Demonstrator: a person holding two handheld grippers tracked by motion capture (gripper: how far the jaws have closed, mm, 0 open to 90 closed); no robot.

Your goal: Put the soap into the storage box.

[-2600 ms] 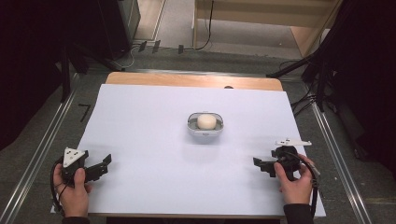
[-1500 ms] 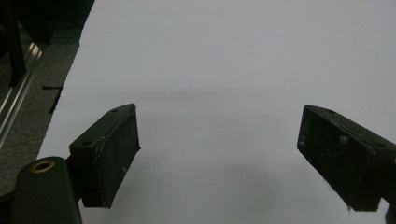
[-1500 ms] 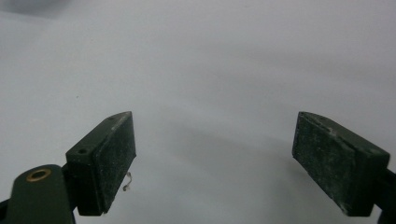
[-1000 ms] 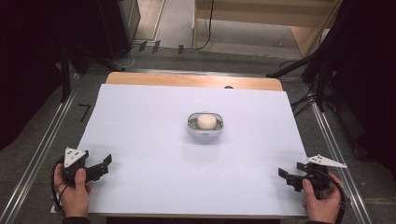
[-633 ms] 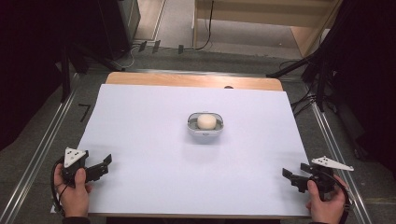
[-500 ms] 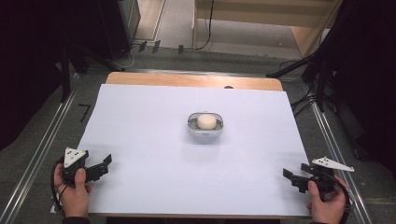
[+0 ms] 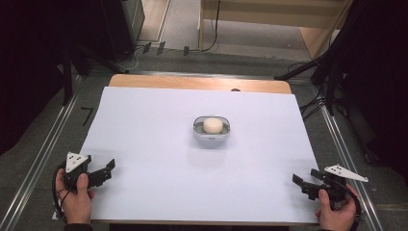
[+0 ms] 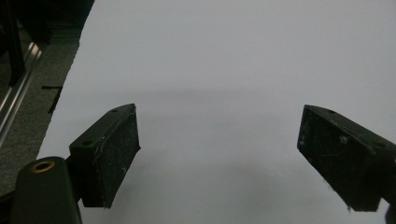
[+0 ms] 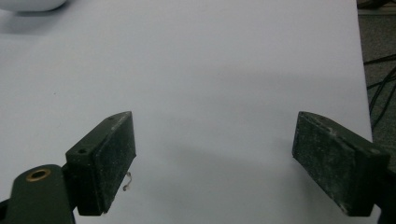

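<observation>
A small clear bowl [image 7: 211, 131] holding a pale round ball [image 7: 212, 125] stands near the middle of the white table [image 7: 159, 120]. My left gripper [image 7: 108, 169] rests at the front left corner, held in a hand, jaws wide apart over bare table [image 8: 219, 154]. My right gripper [image 7: 304, 183] sits at the front right corner in the other hand, also open with nothing between its jaws [image 9: 215, 158]. The bowl's rim [image 9: 28, 4] peeks in at the top left of the right gripper view. Both grippers are far from the bowl.
A wooden strip [image 7: 199, 83] shows at the table's far edge. Metal rails [image 7: 43, 154] run along both sides on the grey floor. Cables [image 7: 317, 101] and black stands lie beyond the right side.
My right gripper has drawn back toward the front right corner, away from the bowl. The left gripper has stayed put.
</observation>
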